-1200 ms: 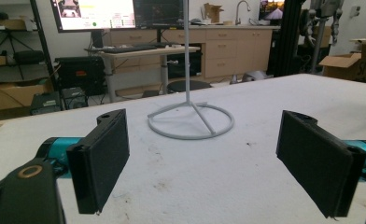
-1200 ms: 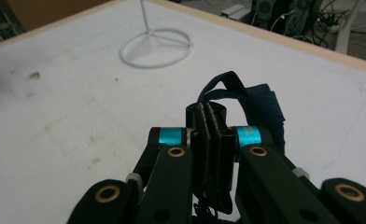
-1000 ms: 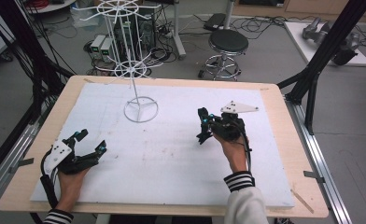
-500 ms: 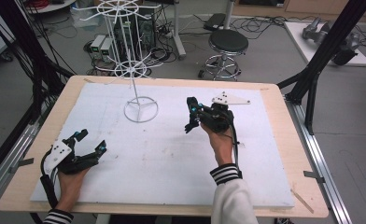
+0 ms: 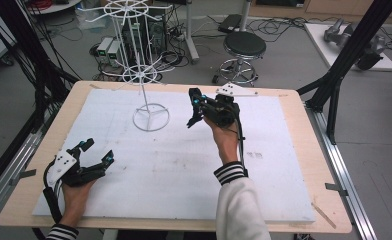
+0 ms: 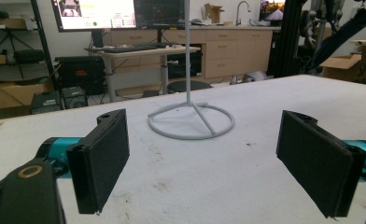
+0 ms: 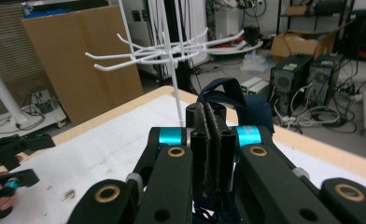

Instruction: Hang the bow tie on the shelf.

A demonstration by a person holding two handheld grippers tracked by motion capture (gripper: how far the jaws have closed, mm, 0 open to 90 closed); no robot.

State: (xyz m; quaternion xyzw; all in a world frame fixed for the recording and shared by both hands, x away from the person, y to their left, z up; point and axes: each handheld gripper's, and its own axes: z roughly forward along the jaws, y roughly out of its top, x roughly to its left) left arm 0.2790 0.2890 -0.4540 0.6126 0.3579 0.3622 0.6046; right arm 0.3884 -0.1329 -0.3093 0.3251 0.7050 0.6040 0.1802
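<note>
While the left gripper [image 5: 95, 153] rests released, the right gripper [image 7: 214, 135] clenches a dark-blue fabric loop [image 7: 228, 100], raised presumably to hook on the white wire rack [image 5: 145, 75].

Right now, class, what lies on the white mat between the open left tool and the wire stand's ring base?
Nothing: in the left gripper view, bare, scuffed white mat runs from the left tool to the ring base.

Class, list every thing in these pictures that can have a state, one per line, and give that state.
Left gripper: open, holds nothing, low over the board.
Right gripper: shut on a dark blue strap, raised, pointed at the rack.
Rack: upright on the board, hooks bare.
Board: flat on the table, a little stained.
Stool: upright on the floor behind the table.
</note>
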